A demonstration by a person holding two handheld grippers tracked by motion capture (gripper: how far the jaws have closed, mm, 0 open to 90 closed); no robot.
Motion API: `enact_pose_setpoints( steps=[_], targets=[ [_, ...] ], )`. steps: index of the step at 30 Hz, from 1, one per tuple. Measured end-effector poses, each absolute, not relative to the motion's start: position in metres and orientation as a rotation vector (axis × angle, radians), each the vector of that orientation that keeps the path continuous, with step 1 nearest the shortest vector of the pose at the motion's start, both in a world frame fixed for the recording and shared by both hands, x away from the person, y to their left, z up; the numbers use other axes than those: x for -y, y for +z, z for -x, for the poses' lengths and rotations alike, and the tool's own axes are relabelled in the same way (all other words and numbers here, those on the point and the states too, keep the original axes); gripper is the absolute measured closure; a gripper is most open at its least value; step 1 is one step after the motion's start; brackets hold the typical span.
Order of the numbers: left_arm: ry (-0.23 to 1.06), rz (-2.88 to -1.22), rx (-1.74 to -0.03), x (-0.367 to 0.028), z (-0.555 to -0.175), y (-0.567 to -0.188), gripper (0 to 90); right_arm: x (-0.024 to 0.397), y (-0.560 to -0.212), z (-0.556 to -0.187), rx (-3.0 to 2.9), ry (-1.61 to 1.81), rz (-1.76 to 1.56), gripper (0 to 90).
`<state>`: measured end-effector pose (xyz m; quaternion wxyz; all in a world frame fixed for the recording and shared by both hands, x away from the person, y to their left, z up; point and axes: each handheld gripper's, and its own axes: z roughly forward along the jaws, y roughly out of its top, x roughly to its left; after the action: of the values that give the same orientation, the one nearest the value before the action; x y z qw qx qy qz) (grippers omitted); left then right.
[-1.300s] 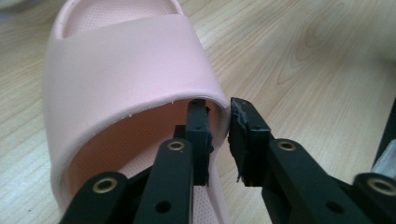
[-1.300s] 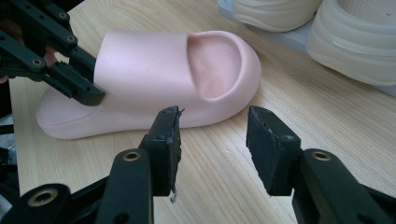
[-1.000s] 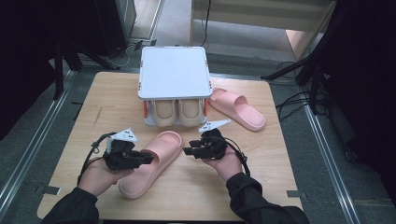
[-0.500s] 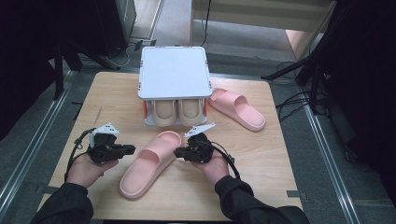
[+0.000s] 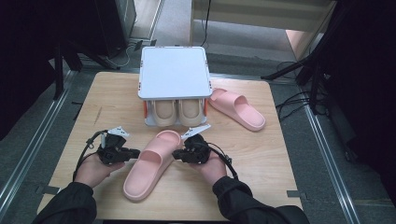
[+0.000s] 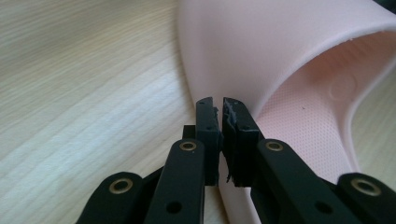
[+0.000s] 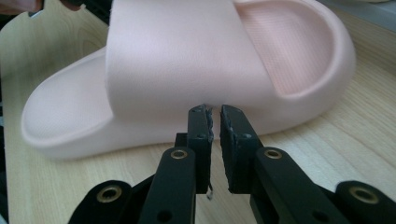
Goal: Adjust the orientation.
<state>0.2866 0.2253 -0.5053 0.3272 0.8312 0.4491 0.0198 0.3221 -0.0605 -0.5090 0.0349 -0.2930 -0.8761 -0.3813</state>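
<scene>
I see the near pink slipper (image 5: 152,163) lying flat on the desk (image 5: 261,158), angled, between my two claws. Left claw (image 5: 134,152) sits at its left edge, jaws nearly closed, nothing between them. Right claw (image 5: 177,155) sits at its right side by the strap, jaws a sliver apart, empty; contact with the sole is possible, I cannot tell. Second pink slipper (image 5: 236,108) lies beside the white rack (image 5: 173,72) holding beige slippers (image 5: 176,112).
</scene>
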Motion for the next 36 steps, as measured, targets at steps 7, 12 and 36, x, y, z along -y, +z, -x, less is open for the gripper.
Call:
enact_pose_setpoints(
  steps=[7,12,36],
  targets=[
    [0.001,-2.178,-1.151,-0.216,-0.281,-0.505,84.4,0.067,-0.509,-0.330,2.687,-1.166,0.956,82.4],
    [-0.030,-2.182,-1.125,-0.206,-0.278,-0.507,83.7,0.071,-0.508,-0.337,2.691,-1.172,0.996,81.2],
    [-0.034,-2.056,-1.148,-0.233,-0.312,-0.489,44.6,0.156,-0.486,-0.359,2.707,-1.322,1.159,64.8]
  ],
)
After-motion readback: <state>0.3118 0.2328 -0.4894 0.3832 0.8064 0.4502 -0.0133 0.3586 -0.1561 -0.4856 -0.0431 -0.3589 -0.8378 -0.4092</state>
